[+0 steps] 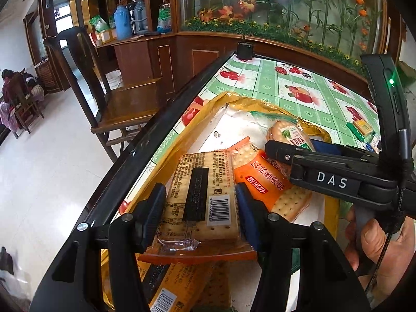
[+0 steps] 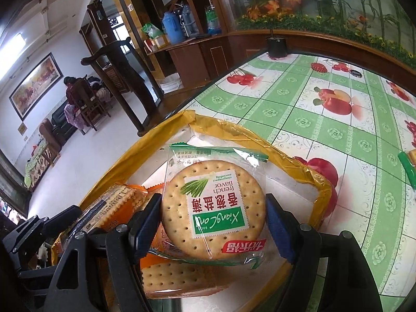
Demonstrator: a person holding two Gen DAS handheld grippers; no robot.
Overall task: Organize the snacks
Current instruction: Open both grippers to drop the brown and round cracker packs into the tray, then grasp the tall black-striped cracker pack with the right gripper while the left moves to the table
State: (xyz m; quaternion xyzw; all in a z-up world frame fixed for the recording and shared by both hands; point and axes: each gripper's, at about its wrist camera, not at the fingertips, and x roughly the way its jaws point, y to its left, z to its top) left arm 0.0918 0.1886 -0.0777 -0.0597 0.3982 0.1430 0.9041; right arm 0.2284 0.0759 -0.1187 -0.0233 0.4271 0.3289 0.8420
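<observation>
Green-checked oilcloth with fruit prints covers the desk (image 1: 299, 88), with a wooden chair (image 1: 122, 98) off its left edge and a planted cabinet behind. A shallow tray (image 1: 171, 156) with yellow-taped walls sits on the desk near its edge and already holds several cracker packs. At the left of it, the left tool (image 1: 200, 208) has its blue pads either side of a square cracker pack (image 1: 200, 189) turned barcode up; the pads touch both edges, so it is pinching that pack, held low over others in the tray. Just to the right lies an orange cracker pack (image 1: 265, 182), flat on the tray floor. Further right, the right tool (image 2: 213, 221) holds a round cracker pack (image 2: 213, 208) in a green-trimmed wrapper; its left pad meets the wrapper, while the right pad shows a slight gap to the biscuit, so the grip looks light. Both packs seem to be in the placing step, over the tray. Next, each needs lowering onto a free patch and releasing. One green pack (image 1: 361, 130) lies outside, far right.
</observation>
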